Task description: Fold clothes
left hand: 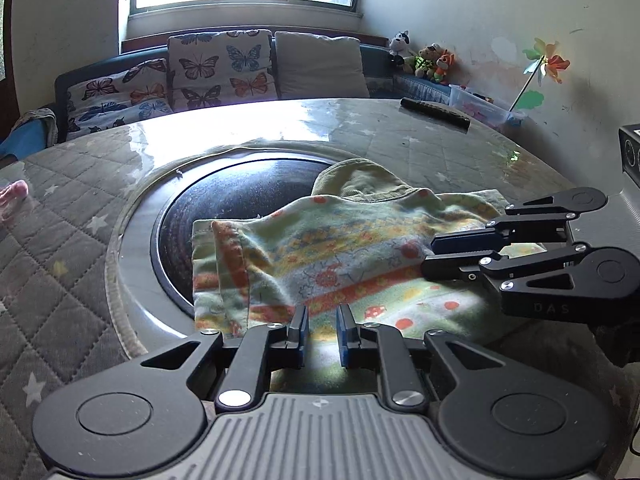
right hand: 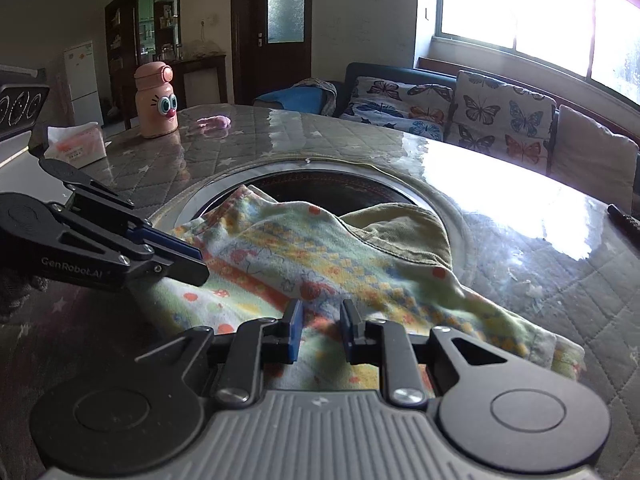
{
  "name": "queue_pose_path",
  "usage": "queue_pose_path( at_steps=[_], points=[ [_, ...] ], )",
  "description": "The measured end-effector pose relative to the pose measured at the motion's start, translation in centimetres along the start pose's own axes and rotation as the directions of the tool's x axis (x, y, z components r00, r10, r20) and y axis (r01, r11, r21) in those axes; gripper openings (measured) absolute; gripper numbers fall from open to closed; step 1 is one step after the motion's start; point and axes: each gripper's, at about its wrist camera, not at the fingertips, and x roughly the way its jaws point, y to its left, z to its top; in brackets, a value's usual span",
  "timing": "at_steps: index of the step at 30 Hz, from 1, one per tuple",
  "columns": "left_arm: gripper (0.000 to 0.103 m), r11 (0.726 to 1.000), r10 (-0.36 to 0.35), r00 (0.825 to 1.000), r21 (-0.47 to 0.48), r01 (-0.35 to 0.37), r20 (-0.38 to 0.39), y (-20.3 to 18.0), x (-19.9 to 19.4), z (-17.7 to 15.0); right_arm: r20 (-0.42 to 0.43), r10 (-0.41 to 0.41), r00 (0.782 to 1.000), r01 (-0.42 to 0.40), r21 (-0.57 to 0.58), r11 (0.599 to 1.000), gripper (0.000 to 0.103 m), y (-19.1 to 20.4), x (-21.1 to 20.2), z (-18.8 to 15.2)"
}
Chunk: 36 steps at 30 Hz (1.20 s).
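A small patterned garment (left hand: 320, 256), green, yellow and orange with an olive lining (left hand: 360, 182), lies folded over on the round table, partly over the dark round inset (left hand: 224, 204). It also shows in the right wrist view (right hand: 320, 256). My left gripper (left hand: 322, 316) is open with a narrow gap, just above the garment's near edge, holding nothing. My right gripper (right hand: 320, 312) is likewise open with a narrow gap over the garment's right part. In the left wrist view the right gripper (left hand: 430, 254) enters from the right. In the right wrist view the left gripper (right hand: 200, 260) enters from the left.
The quilted grey table cover (left hand: 60, 248) lies under glossy plastic. A black remote (left hand: 435, 114) lies at the far right. A pink bottle (right hand: 155, 100), a tissue pack (right hand: 76, 142) and a pink scrap (right hand: 214, 122) sit at the far side. A butterfly-cushion sofa (left hand: 208, 72) stands behind.
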Motion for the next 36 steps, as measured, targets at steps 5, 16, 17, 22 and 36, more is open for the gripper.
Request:
queue_pose_path(
  at_steps=[5, 16, 17, 22, 36],
  points=[
    [0.016, 1.000, -0.002, 1.000, 0.013, 0.002, 0.001, -0.7, -1.2, -0.6, -0.016, 0.004, 1.000, -0.004, -0.025, 1.000, 0.020, -0.2, -1.5, -1.0],
    [0.016, 0.999, -0.029, 0.999, 0.033, 0.029, 0.020, -2.7, -4.9, -2.1, 0.020, 0.004, 1.000, -0.004, 0.002, 1.000, 0.019, -0.7, -6.1, -2.2],
    [0.016, 0.998, -0.038, 0.999, 0.040, 0.037, 0.032, -3.1, -5.1, -1.9, 0.025, 0.010, 1.000, -0.010, 0.008, 1.000, 0.019, -0.5, -6.3, -2.2],
    [0.017, 0.994, -0.089, 0.993, 0.077, 0.083, 0.075, -5.1, -5.0, -0.9, 0.043, 0.033, 0.999, -0.034, 0.039, 0.999, 0.019, 0.1, -7.1, -2.4],
    [0.018, 0.993, -0.104, 0.995, 0.055, 0.103, 0.014, -5.3, -2.0, -2.1, -0.003, -0.061, 0.998, 0.061, 0.150, 0.987, 0.018, -2.6, -8.0, -6.1]
  ],
)
